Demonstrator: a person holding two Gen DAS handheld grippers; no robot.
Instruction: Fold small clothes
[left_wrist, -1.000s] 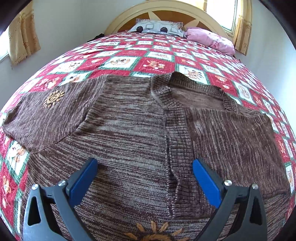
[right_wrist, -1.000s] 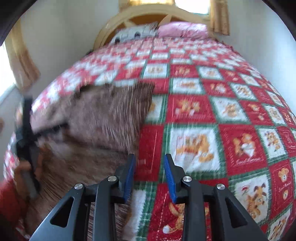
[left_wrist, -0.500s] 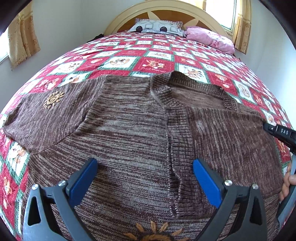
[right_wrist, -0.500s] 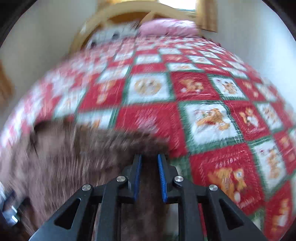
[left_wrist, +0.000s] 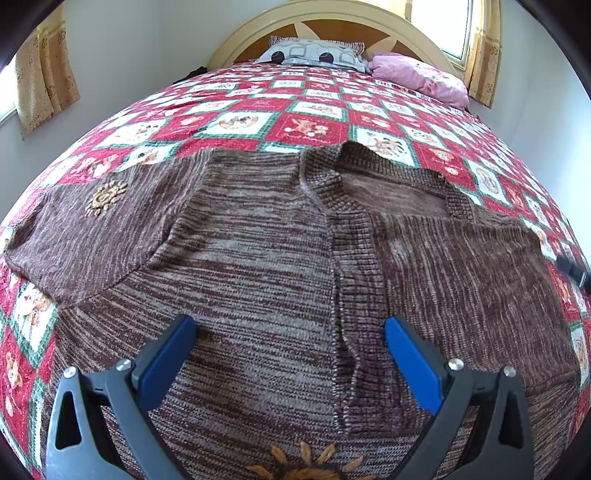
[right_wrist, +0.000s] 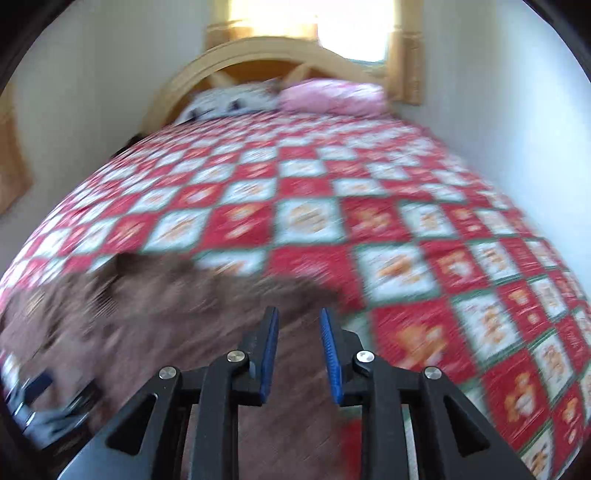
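Your left gripper (left_wrist: 288, 341) hangs over the brown knit cardigan (left_wrist: 258, 258), jaws spread wide, blue pads clear of the fabric and nothing between them. The cardigan lies flat on the red-and-white patchwork bedspread (left_wrist: 295, 122), spread out ahead of and under that gripper. Its ribbed front band (left_wrist: 341, 295) runs away from you just inside the right pad, up to the open neckline (left_wrist: 391, 192) ahead and to the right. One sleeve reaches out ahead-left, with an embroidered sunflower (left_wrist: 105, 195) on it; a second sunflower (left_wrist: 306, 467) sits directly below the gripper at the near edge of the view.

Your right gripper (right_wrist: 298, 332) is over the cardigan's (right_wrist: 155, 317) right edge, where knit gives way to bedspread (right_wrist: 406, 258); the view is motion-blurred. Its jaws stand a narrow gap apart and have just been opening a little. No fabric shows between the pads; brown knit is visible through the gap beneath them. Whether the pad tips touch the cloth you cannot tell from the blur. A dark sliver of this gripper also shows at the far right edge of the left wrist view, just off the cardigan's shoulder.

Well ahead of both grippers: a patterned pillow (left_wrist: 314, 53) and a pink pillow (left_wrist: 421, 79) against the arched wooden headboard (left_wrist: 332, 16).
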